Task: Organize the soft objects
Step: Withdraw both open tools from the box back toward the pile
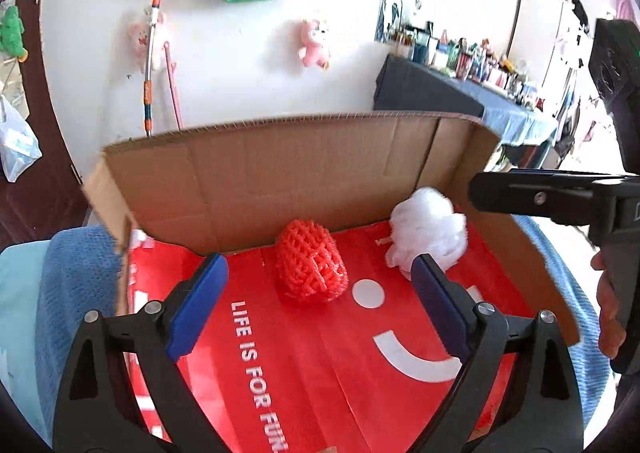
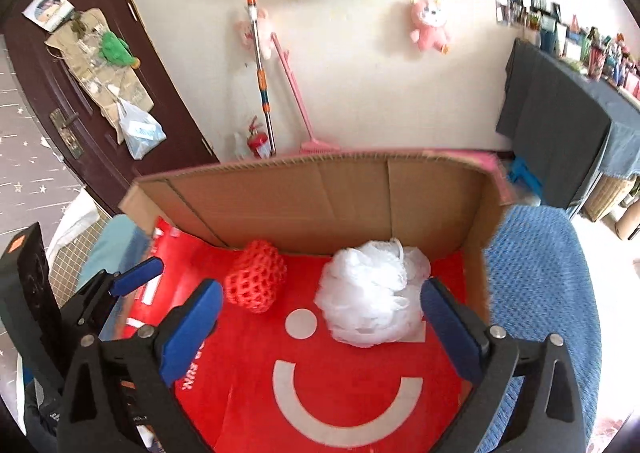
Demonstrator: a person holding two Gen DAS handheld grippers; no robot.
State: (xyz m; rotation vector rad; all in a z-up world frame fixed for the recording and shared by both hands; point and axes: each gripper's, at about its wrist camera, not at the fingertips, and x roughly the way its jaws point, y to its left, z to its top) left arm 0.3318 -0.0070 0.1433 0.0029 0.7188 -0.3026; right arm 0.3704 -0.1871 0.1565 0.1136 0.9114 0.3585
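Both the left gripper [image 1: 320, 305] and right gripper [image 2: 320, 329] are held open and empty. Red net [image 1: 311, 261] and white pouf [image 2: 370, 291], at twelve o'clock, appear already deposited in the cardboard box [image 1: 280, 173]; further soft items would be fetched next.

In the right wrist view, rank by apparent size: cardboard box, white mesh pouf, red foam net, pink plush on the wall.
1. cardboard box
2. white mesh pouf
3. red foam net
4. pink plush, though far off, so unsure.

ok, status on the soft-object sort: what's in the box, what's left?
Done: the red foam net and the white mesh pouf both lie on the red liner inside the cardboard box. In hand: nothing; left gripper and right gripper have open, empty jaws. Left: no other loose soft objects visible.
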